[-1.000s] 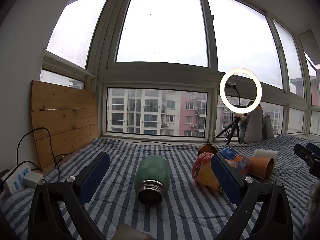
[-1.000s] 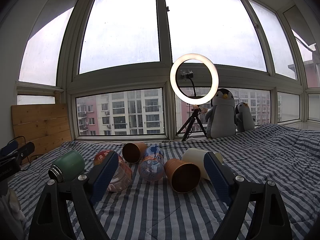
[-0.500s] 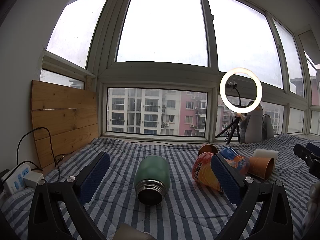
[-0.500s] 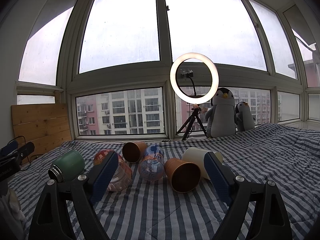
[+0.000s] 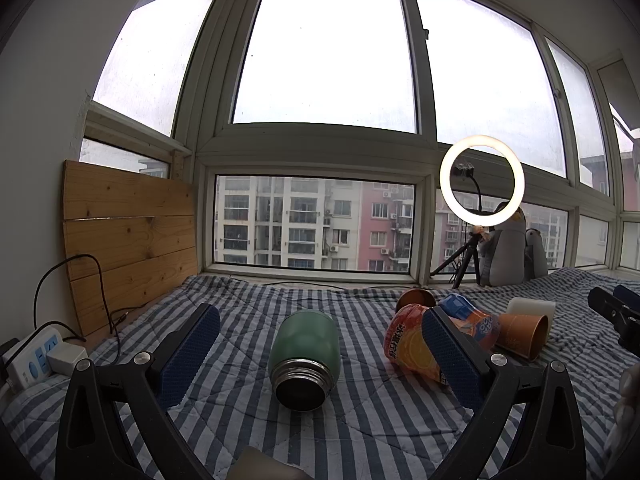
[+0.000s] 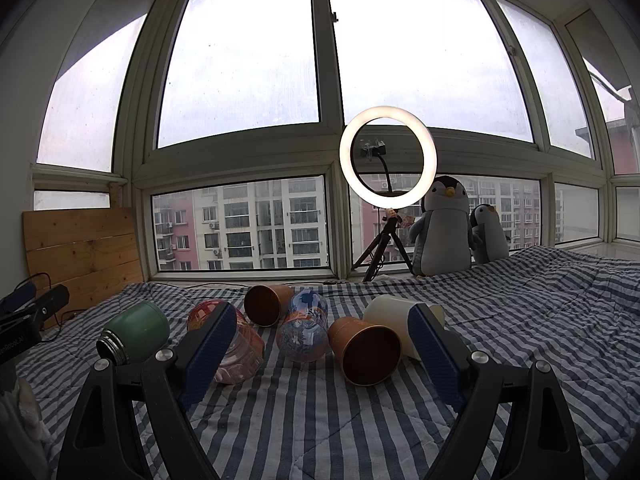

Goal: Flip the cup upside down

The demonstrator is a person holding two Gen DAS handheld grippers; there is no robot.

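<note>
Left gripper (image 5: 320, 354), right gripper (image 6: 320, 354), cups (image 6: 370, 356): unchanged.

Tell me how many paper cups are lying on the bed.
3. A brown cup lies nearest, mouth toward the camera; a cream cup lies just behind it to the right; another brown cup lies farther back by the bottles. More could be hidden.

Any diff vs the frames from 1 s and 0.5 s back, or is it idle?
Idle: nothing visibly changed. Both the left claw and the right claw are open and holding nothing. The green flask, the brown cup and the cream cup lie on their sides on the striped blanket as before.
</note>
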